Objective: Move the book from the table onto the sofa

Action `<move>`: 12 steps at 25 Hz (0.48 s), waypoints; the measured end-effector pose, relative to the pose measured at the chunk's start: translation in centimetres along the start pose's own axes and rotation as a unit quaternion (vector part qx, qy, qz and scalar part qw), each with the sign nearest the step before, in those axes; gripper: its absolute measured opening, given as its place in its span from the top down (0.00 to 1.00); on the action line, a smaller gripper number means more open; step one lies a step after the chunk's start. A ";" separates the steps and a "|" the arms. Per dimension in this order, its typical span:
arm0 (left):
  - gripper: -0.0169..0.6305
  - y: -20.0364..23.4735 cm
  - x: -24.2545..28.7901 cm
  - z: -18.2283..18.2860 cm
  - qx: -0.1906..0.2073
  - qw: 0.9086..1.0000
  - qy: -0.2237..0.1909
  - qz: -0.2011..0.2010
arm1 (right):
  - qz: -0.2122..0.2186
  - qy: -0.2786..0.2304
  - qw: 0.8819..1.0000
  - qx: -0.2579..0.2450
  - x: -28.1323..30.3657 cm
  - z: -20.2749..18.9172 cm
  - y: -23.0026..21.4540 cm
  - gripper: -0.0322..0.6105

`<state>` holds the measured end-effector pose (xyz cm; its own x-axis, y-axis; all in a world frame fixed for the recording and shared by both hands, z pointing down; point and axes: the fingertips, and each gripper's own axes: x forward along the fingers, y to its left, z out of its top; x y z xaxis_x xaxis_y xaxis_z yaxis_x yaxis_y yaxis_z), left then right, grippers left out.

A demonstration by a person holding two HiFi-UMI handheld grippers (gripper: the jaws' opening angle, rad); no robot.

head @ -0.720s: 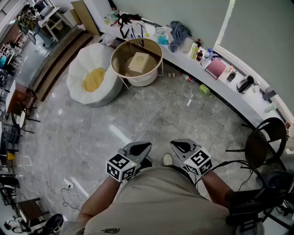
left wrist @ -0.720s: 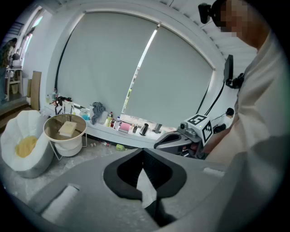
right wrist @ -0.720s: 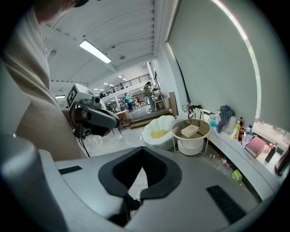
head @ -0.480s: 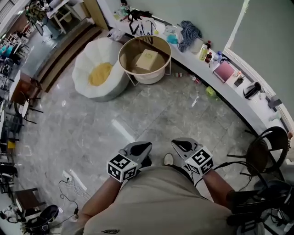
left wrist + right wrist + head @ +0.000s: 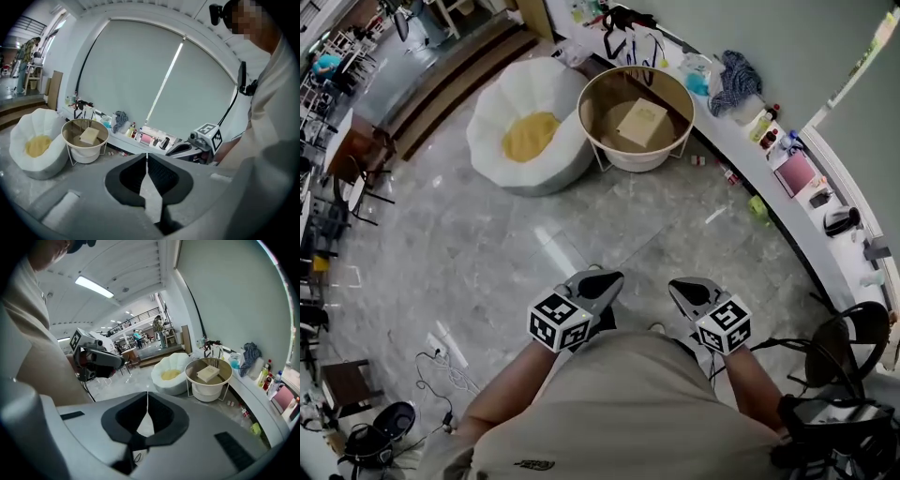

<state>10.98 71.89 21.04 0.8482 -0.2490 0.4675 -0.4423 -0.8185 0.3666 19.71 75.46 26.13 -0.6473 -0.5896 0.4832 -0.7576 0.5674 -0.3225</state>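
Ahead, book [image 5: 643,123] flat on round table [image 5: 605,112], corners askew (long axis unclear)

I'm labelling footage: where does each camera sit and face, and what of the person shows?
Head view: on the head, facing steeply down at the grey floor; beige shirt, left tongs, right tongs.
Left gripper view: on the left tongs, facing the window past shut jaws; right tongs, shirt.
Right gripper view: on the right tongs, jaws shut, facing the hall; left tongs, shirt.
All share: tan book on round table beside white petal-shaped sofa.
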 end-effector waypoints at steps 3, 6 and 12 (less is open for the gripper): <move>0.96 5.8 -0.9 2.3 -0.007 1.000 -0.011 -0.015 | -0.018 0.006 1.000 0.000 4.9 3.1 -1.1 0.85; 0.94 12.0 -2.1 4.3 -0.015 0.999 -0.011 -0.027 | -0.032 0.014 0.999 0.019 10.3 6.4 -2.6 0.77; 0.81 23.5 -3.8 5.8 -0.017 0.999 0.022 -0.032 | -0.075 0.017 0.995 0.055 18.5 11.5 -5.7 0.76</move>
<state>-0.94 50.61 23.24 0.8618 -0.1733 0.4768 -0.3980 -0.8138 0.4235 11.11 54.76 27.56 -0.5238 -0.6420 0.5598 -0.8517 0.4066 -0.3307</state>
